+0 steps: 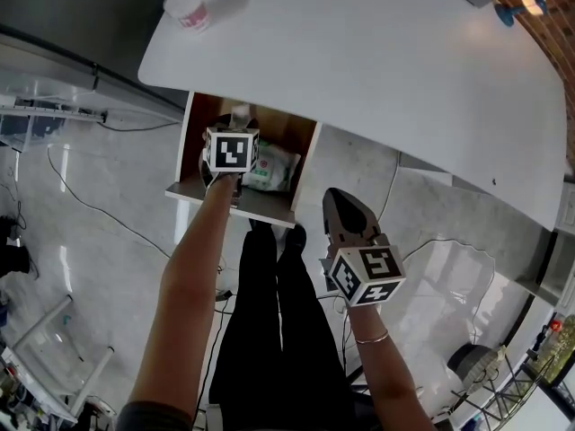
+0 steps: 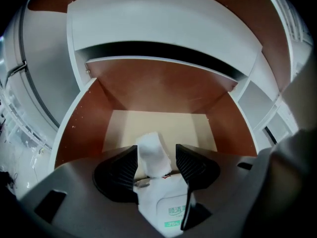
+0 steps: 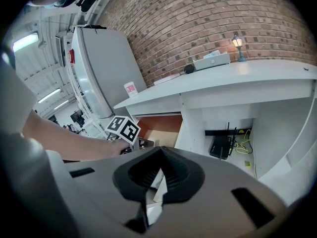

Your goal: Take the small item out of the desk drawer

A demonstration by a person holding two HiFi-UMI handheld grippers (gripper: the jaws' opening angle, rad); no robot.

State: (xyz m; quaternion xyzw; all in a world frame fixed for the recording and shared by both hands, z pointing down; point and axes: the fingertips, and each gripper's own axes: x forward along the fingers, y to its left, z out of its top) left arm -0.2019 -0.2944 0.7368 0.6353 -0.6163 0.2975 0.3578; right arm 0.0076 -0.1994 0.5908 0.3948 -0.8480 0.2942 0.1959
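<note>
The left tongs (image 2: 156,150) are lowered into the open drawer (image 2: 81,125), jaws apart. A white tissue (image 2: 151,145) stands up between them, and the pads are not squeezing it. It sticks out of a pack of wipes (image 2: 171,209), white with green print, which lies on the drawer's pale bottom near the front, between brown side walls. The right tongs (image 3: 160,157) are held outside the drawer, to its right, jaws together and holding nothing. The drawer is pulled out from under a white desk (image 1: 359,61). A pink-and-white cup (image 1: 189,9) stands at the desk's corner and a small lamp (image 3: 238,43) by the brick wall (image 3: 198,19).
</note>
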